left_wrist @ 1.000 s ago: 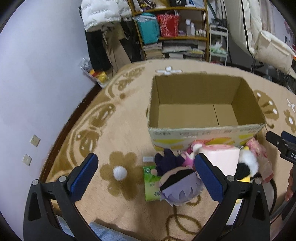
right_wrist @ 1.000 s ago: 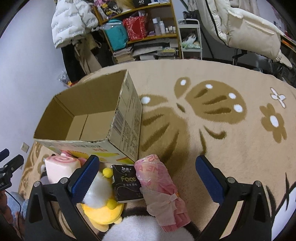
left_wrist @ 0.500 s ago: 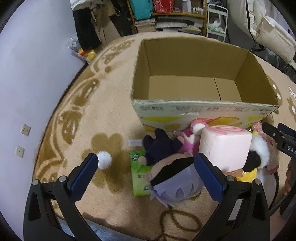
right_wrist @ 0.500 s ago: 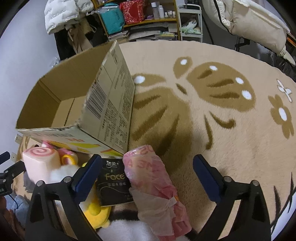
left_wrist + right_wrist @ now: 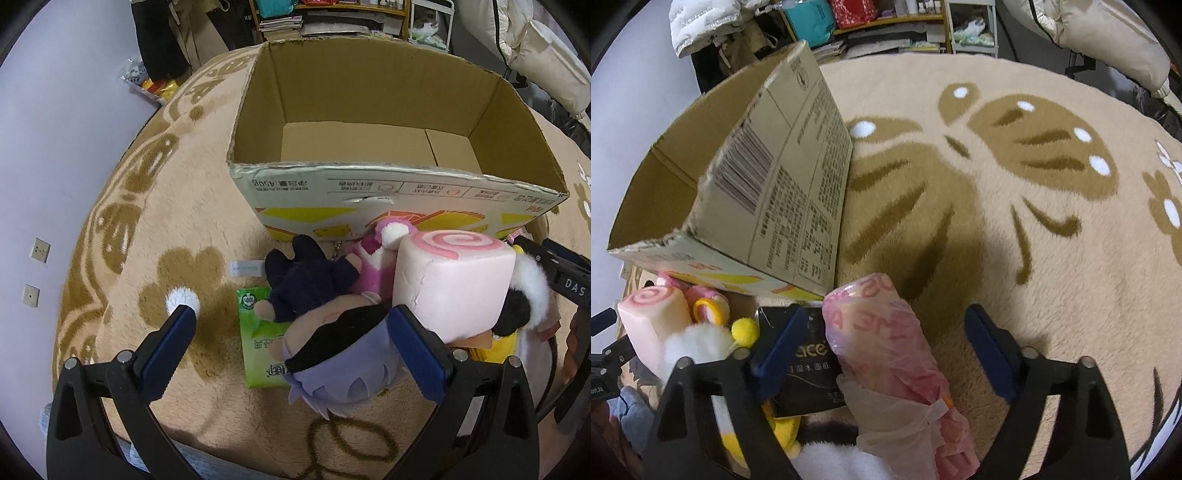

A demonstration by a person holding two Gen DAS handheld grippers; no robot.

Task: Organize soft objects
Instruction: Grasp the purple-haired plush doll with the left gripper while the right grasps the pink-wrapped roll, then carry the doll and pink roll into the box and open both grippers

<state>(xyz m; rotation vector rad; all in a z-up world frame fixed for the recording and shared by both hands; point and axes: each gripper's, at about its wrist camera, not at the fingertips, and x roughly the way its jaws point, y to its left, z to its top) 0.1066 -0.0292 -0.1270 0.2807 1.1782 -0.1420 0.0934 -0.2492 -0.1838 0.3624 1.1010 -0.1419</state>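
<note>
An open, empty cardboard box (image 5: 391, 199) stands on the rug; it also shows in the right wrist view (image 5: 783, 192). A pile of soft things lies in front of it: a purple-haired plush doll (image 5: 332, 350), a pink swirl-roll cushion (image 5: 454, 280), a pink plush (image 5: 373, 254) and a green tissue pack (image 5: 258, 343). My left gripper (image 5: 291, 343) is open over the doll. My right gripper (image 5: 886, 347) is open astride a pink plastic-wrapped roll (image 5: 886, 343), next to a black tissue pack (image 5: 809, 373) and a yellow and white plush (image 5: 701, 343).
A beige rug with brown flower patterns (image 5: 1015, 184) covers the floor. A purple wall with sockets (image 5: 40, 249) is to the left. Shelves with clutter (image 5: 332, 14) and a white padded chair (image 5: 1089, 33) stand behind the box.
Both grippers have moved forward and lower toward the pile and the box. The left now hangs over the doll, the right straddles the pink roll. Both stay open.
</note>
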